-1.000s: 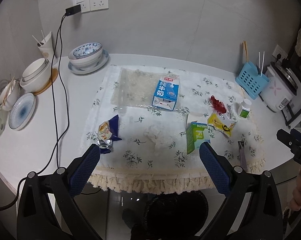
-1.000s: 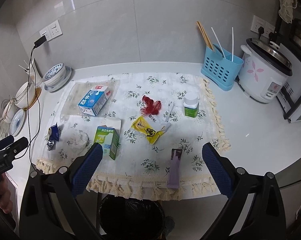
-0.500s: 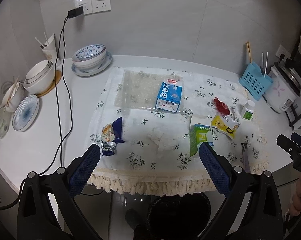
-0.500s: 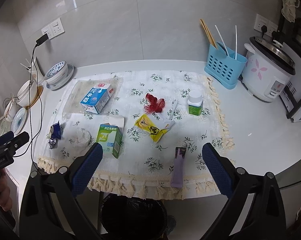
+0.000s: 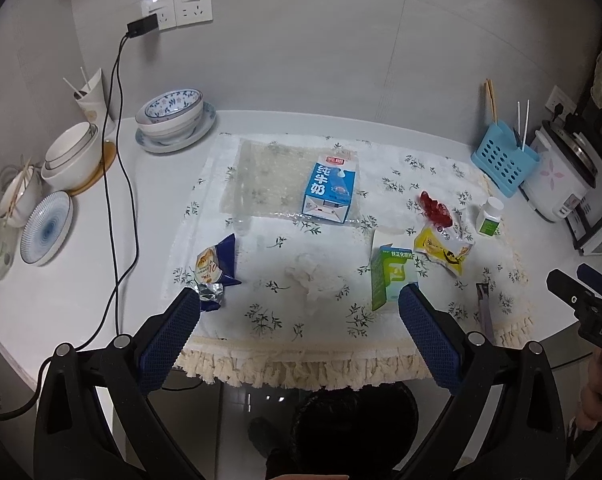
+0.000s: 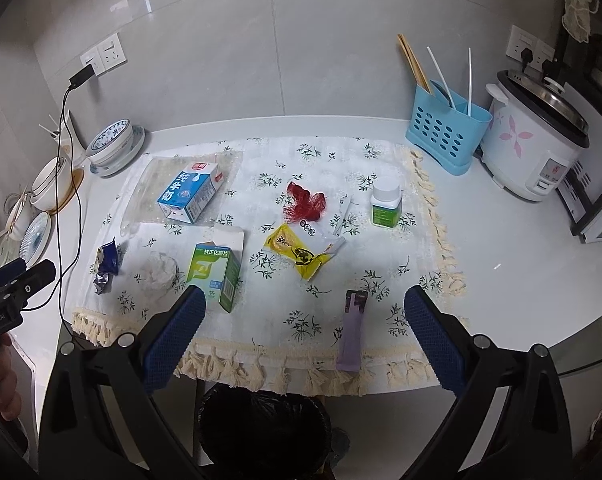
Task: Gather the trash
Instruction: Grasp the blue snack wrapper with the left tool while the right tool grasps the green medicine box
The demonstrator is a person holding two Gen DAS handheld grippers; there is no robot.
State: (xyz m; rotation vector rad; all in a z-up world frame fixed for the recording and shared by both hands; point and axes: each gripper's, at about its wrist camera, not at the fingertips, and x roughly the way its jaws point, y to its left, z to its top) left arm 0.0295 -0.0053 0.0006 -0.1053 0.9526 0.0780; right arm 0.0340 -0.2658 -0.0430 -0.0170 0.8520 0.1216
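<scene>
Nothing is collected yet: both hand-held grippers, left [image 5: 299, 308] and right [image 6: 303, 310], hang spread and empty past the surface's front edge (bin [image 6: 265, 428] below). Next, reach for the purple sachet [image 6: 353, 330] overhanging that edge.

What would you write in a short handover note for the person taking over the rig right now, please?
Left gripper: open, empty, held above the near table edge.
Right gripper: open, empty, same height.
On the floral cloth: milk carton, green box, yellow wrapper, red net, blue snack wrapper, crumpled tissue, purple sachet, pill bottle.
Black bin stands below the table edge.
Done: nothing grasped.
Left: pick each piece of trash and drop it in the bin.
</scene>
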